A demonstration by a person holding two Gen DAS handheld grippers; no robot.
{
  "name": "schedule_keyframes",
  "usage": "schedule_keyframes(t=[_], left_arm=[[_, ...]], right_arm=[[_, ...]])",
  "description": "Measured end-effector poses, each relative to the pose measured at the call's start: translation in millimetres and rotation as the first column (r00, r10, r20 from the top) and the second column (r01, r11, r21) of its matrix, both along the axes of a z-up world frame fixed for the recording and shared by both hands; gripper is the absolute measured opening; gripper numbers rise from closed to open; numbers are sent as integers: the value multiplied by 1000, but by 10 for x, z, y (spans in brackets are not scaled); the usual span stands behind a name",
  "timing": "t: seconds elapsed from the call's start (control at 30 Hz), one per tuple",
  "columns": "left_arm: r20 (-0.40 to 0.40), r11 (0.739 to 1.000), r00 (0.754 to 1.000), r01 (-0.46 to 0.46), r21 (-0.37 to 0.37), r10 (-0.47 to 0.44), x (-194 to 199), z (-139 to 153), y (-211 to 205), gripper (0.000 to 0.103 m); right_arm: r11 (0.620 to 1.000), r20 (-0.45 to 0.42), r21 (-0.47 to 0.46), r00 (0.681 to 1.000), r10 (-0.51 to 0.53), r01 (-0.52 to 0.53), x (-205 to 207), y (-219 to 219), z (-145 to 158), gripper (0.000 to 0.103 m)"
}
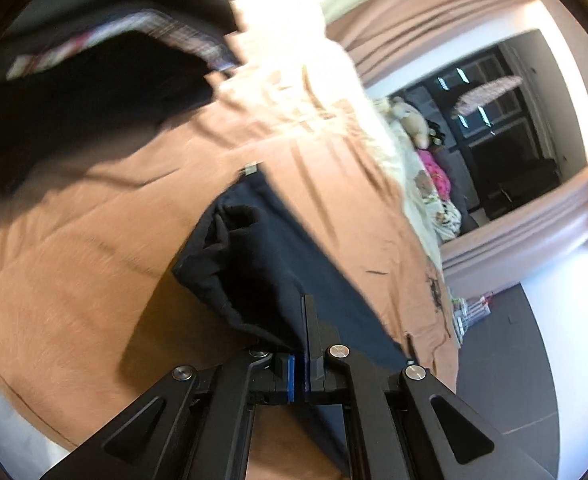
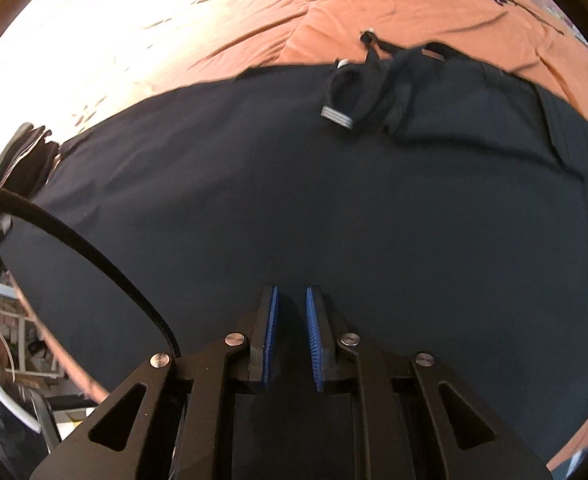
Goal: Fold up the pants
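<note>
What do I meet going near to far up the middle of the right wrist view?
right gripper fingers, apart with nothing between them → dark pants spread flat → drawstring ends at the waistband → orange bedspread.

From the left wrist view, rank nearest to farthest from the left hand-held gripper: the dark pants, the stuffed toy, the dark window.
1. Dark pants: clamped in the left hand-held gripper, on the orange bedspread.
2. Stuffed toy: upper right, at the bed's far edge.
3. Dark window: right, beyond the bed.

Left gripper [image 1: 302, 320] jaws clamping dark pants [image 1: 262, 256], orange bedspread [image 1: 94, 240]
</note>
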State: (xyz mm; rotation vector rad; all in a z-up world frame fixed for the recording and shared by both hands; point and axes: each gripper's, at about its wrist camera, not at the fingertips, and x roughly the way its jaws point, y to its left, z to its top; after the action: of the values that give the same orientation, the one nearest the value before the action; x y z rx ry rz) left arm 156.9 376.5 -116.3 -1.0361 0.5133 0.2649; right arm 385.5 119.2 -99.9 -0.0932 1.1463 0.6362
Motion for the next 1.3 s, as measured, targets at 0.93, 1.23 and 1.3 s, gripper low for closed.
schedule_keyframes(t=[0.93,1.23,1.3], left_arm=[[167,880,904,318,353,-393,1346,2316,-1666,2],[144,814,855,405,416,-498,1798,2640,-2440,2],[137,801,845,422,425,-517,1892,2685,-2604,2]], right_arm=[[927,80,330,973,-216,179,-875,-1625,368,48],[879,90,390,939,-332,273,-859,-2530,460,71],[865,89,404,928,-361,297,-830,-2612,527,74]])
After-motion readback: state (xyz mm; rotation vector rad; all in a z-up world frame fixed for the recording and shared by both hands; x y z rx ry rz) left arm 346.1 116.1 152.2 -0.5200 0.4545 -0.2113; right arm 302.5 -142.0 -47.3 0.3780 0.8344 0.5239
